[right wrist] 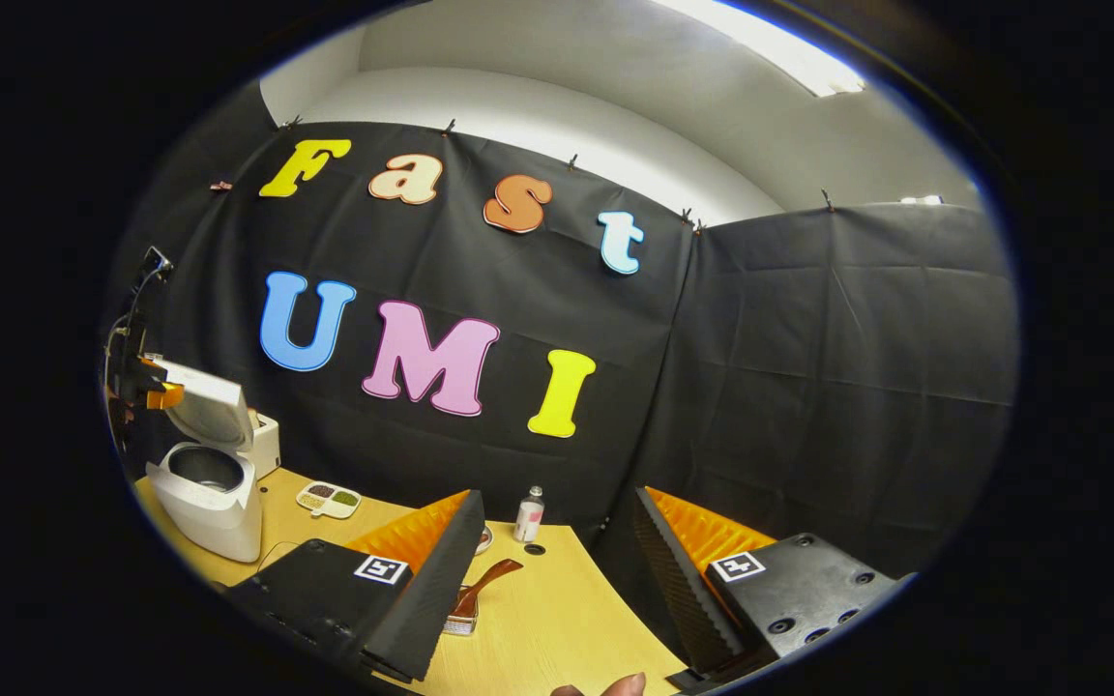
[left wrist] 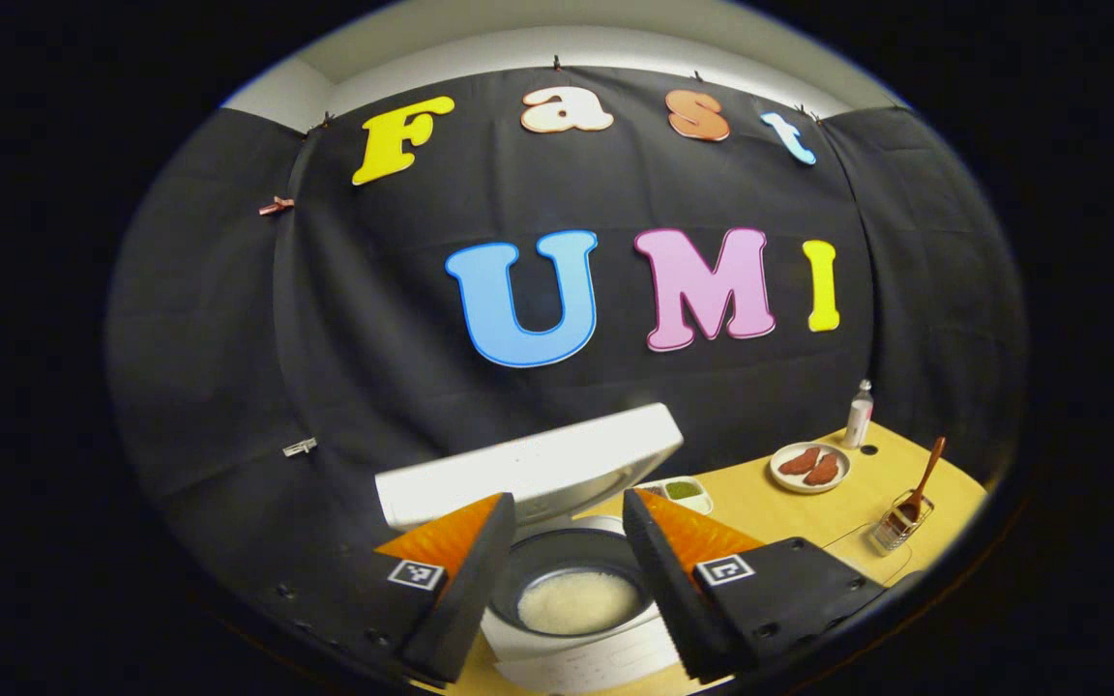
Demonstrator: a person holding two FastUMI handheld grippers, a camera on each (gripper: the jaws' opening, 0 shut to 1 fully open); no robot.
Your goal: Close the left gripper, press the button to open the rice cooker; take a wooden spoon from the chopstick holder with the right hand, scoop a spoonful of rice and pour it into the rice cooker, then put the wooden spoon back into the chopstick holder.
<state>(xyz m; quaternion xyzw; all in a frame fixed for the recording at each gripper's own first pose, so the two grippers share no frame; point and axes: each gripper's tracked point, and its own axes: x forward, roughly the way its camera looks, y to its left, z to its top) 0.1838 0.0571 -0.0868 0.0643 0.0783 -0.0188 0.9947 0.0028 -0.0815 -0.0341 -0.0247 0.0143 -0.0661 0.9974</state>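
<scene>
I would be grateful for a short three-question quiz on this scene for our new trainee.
1. True or false: the rice cooker has its lid raised.
2. Where is the wooden spoon? A) in the chopstick holder B) lying in the cooker C) held by the right gripper
3. Fill in: the plate stands between the small bottle and the ____ dish of green and dark bits.

Key: 1 true; 2 A; 3 divided. Both the left gripper and the right one are open and hold nothing.
</scene>
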